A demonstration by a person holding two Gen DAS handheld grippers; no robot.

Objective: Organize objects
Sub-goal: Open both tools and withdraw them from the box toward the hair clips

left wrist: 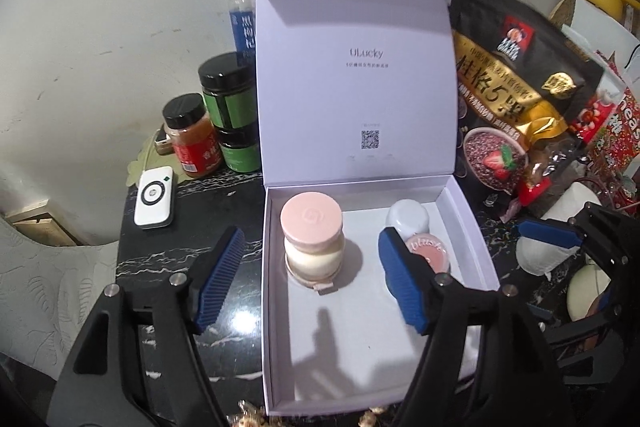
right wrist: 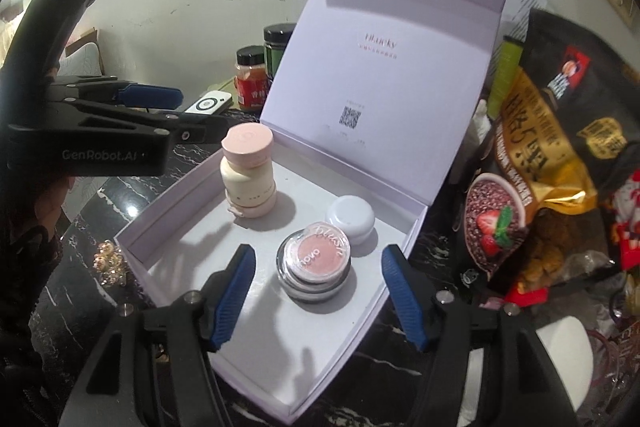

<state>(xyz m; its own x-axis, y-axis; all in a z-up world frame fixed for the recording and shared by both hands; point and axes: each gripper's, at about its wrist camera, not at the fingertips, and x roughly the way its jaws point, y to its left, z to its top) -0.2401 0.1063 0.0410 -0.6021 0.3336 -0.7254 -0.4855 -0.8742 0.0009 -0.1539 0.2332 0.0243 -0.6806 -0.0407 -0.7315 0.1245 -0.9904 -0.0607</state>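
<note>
An open white gift box (left wrist: 360, 347) lies on a black marble top, its lid (left wrist: 356, 75) standing upright at the back. Inside it stand a cream bottle with a pink cap (left wrist: 313, 247), a small white jar (left wrist: 407, 217) and a pink blush compact (right wrist: 316, 261). My left gripper (left wrist: 312, 283) hovers open above the box, with the bottle between and just beyond its blue pads, untouched. My right gripper (right wrist: 320, 295) is open too, with the compact between its pads and a gap on both sides. In the right wrist view, the left gripper's blue pad (right wrist: 150, 95) shows at the left.
Left of the box stand a red-labelled jar (left wrist: 192, 137), two stacked green jars (left wrist: 230, 99) and a white remote-like device (left wrist: 155, 197). A black and gold oat bag (left wrist: 516, 95) and snack packs crowd the right. A pale wall rises behind.
</note>
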